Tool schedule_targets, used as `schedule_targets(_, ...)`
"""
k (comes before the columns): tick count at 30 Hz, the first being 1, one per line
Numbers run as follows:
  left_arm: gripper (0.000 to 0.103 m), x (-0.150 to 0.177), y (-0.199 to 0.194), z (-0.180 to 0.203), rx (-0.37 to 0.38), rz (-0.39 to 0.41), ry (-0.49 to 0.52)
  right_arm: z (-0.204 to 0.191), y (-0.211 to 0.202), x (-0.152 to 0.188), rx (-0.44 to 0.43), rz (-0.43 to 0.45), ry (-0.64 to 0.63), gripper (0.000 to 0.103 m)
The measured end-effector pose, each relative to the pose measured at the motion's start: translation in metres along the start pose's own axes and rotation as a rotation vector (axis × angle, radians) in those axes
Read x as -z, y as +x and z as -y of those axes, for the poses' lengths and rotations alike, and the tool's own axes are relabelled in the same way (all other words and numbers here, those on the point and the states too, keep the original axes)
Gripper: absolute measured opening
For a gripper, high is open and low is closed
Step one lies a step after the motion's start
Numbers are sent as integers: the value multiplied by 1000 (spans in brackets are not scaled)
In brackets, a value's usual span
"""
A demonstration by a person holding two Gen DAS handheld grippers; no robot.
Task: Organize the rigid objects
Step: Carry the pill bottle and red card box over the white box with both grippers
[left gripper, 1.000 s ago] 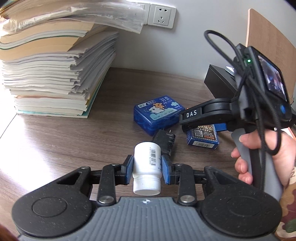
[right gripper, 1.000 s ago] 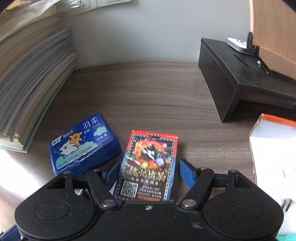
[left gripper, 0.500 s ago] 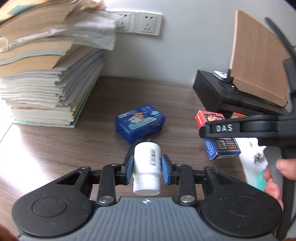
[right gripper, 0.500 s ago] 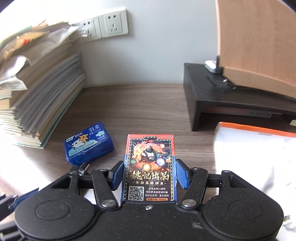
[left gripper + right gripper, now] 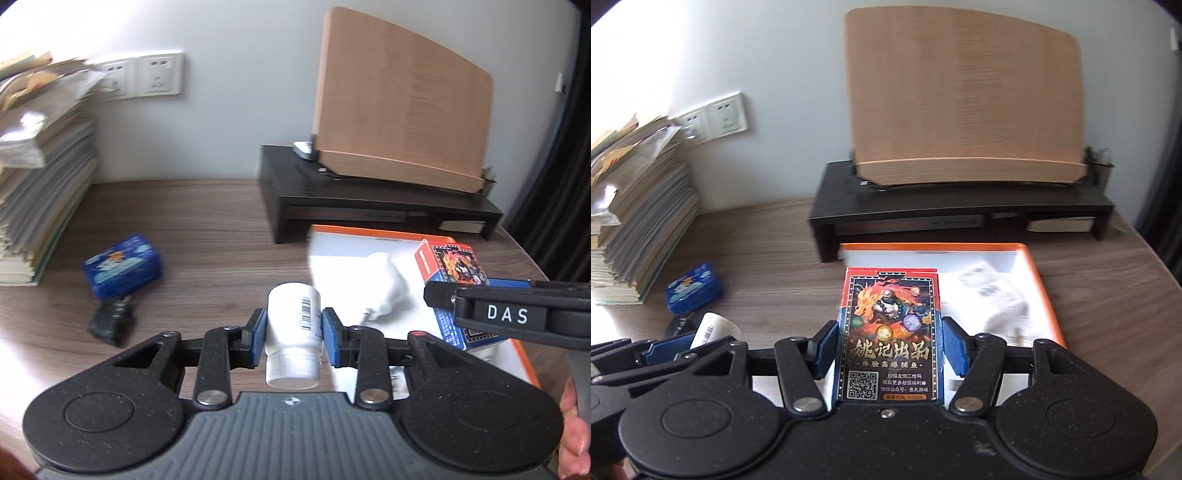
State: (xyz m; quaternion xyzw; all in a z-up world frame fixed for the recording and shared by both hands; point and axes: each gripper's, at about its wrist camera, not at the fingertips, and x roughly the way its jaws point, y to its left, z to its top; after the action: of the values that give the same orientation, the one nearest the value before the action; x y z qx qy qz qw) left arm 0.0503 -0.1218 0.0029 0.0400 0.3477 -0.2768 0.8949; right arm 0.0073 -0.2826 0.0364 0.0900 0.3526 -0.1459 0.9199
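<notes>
table (image 5: 207,206): dark wood-grain, runs up to the wall
paper stack (image 5: 37,177): 9 o'clock, far left
blue pack (image 5: 123,265): 10 o'clock
black plug (image 5: 110,321): touching the pack's near side
black riser (image 5: 369,201): 1 o'clock
orange-edged tray (image 5: 369,236): 3 o'clock, right in front of the riser

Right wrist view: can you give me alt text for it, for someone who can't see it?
The right gripper holds a card box in its jaws above an orange-rimmed white tray on a wooden desk. Behind stand a black riser and a wooden board.
</notes>
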Motion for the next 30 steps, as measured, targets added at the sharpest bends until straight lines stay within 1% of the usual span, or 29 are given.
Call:
schedule_targets(5,33,-4,6,36,34,0,40,36,-22,6,32,2,33,71)
schedule_targets(9,33,-2,10,54,37,10,57,50,-30,13,31,1,33,71)
schedule_targets(15,33,3,14,67,19,-1,60,65,-34,24,21,4,43,71)
schedule_targets(20,33,3,12,74,13,1,60,72,-38,28,15,8,46,71)
schedule_targets(30,33,7,9,80,7,-1,49,74,-41,32,-1,3,42,71)
